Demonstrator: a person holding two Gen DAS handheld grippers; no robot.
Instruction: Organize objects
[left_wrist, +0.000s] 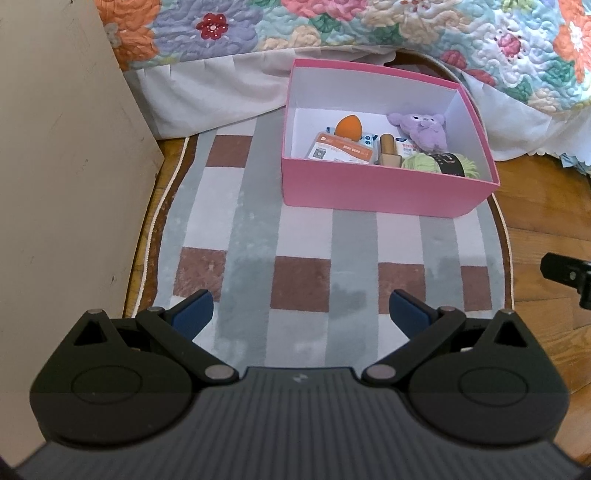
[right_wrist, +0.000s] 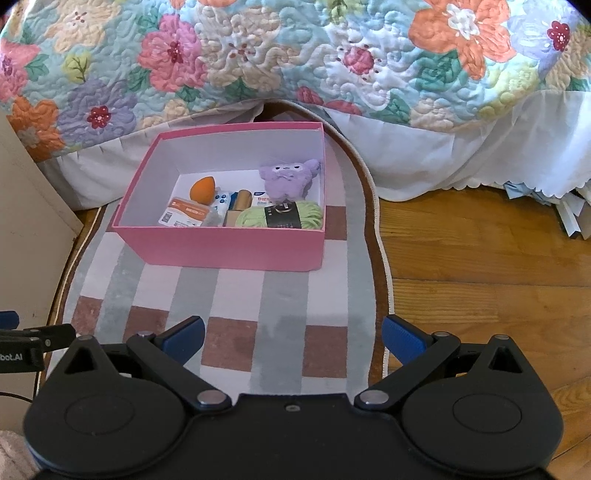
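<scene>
A pink box (left_wrist: 369, 188) (right_wrist: 229, 249) stands on a checked rug (left_wrist: 306, 240) (right_wrist: 288, 295) in front of a bed. Inside lie an orange sponge egg (left_wrist: 348, 126) (right_wrist: 203, 189), a purple plush toy (left_wrist: 423, 129) (right_wrist: 286, 179), a green yarn ball (left_wrist: 439, 164) (right_wrist: 280, 218), a gold bottle (left_wrist: 388, 149) (right_wrist: 240, 205) and an orange-white packet (left_wrist: 338, 149) (right_wrist: 184, 216). My left gripper (left_wrist: 301, 314) is open and empty, low over the rug short of the box. My right gripper (right_wrist: 293, 341) is open and empty, also short of the box.
A floral quilt (left_wrist: 332, 26) (right_wrist: 295, 55) with a white skirt hangs behind the box. A beige cabinet panel (left_wrist: 62, 166) (right_wrist: 22, 206) stands at the left. Wood floor (right_wrist: 480, 277) lies right of the rug. The other gripper shows at each view's edge, right one (left_wrist: 569, 277), left one (right_wrist: 26, 343).
</scene>
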